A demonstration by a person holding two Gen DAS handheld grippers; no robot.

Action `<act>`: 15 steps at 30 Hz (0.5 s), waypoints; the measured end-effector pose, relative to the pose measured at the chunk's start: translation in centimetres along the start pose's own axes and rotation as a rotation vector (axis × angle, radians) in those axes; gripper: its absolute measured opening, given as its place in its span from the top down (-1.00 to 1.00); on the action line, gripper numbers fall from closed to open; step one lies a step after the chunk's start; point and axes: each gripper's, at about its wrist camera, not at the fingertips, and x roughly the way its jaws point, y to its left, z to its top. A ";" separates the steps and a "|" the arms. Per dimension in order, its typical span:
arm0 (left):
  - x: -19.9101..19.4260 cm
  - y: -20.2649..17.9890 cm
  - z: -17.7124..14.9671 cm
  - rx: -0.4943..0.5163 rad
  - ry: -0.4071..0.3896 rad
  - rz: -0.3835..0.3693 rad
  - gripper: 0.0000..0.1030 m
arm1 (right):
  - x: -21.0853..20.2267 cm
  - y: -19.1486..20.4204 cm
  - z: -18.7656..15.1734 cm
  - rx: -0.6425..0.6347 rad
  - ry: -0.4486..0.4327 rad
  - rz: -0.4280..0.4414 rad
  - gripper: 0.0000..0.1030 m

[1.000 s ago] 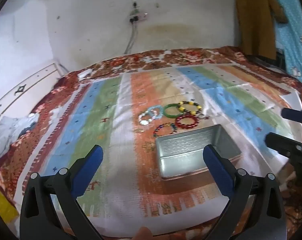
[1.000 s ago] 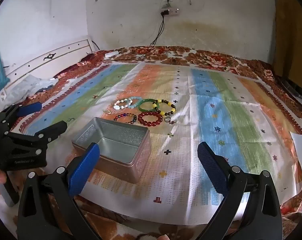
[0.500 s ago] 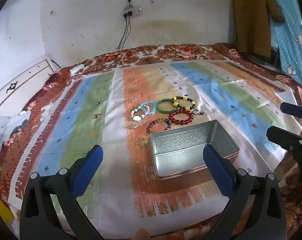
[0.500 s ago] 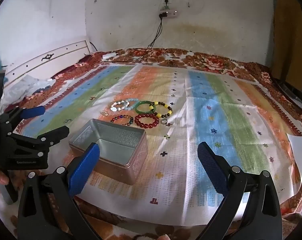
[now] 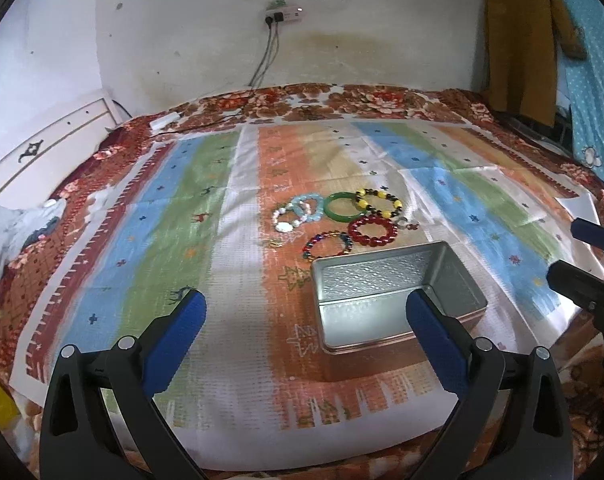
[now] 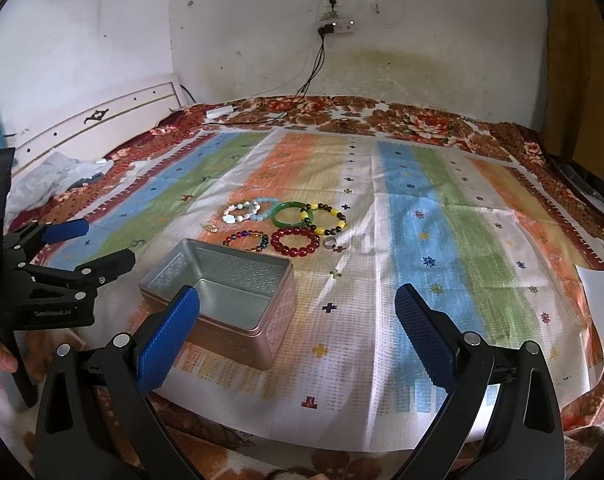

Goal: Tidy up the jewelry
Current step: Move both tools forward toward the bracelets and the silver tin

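1. Bed [image 5: 82, 216] fills both views, covered by a striped cloth [image 5: 174, 208] laid over a floral blanket [image 6: 422, 124]. All task items sit on the cloth.
2. Tin [image 5: 394, 300], an open rectangular metal box with nothing seen inside, stands near the front edge of the cloth. In the left wrist view its long axis runs left to right, turned slightly, with the far right corner swung away; in the right wrist view one corner points toward the camera.
3. Left gripper [image 5: 304, 316] hangs above the front edge with its jaws wide apart and nothing between them. Right gripper [image 6: 298, 314] is likewise wide apart and unloaded.
4. Bracelets lie flat in a tight cluster just beyond the far wall of the tin: green bangle [image 5: 344, 207], yellow-and-dark beaded bracelet [image 5: 379, 201], red beaded bracelet [image 5: 373, 231], multicoloured beaded bracelet [image 5: 328, 245], pale blue bracelet [image 5: 308, 208] and white bracelet [image 5: 288, 220]. Several touch or overlap.
5. Ring [image 6: 331, 242] lies just beside the red beaded bracelet, on its right.
6. Assessment: no item is in the tin; the step in hand appears to be the approach before the first pick. The next move calls for bringing one gripper down to an outer bracelet, closing across its rim, and carrying it into the tin without dragging neighbours.
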 end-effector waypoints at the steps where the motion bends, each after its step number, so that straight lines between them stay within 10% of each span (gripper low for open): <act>1: 0.0 0.1 0.0 -0.003 0.000 0.010 -0.89 | 0.0 0.1 -0.1 -0.001 0.000 0.001 -0.93; 15: -0.1 0.2 -0.1 0.003 0.001 0.017 -0.89 | 0.2 -0.2 -0.5 0.012 0.017 0.007 -0.93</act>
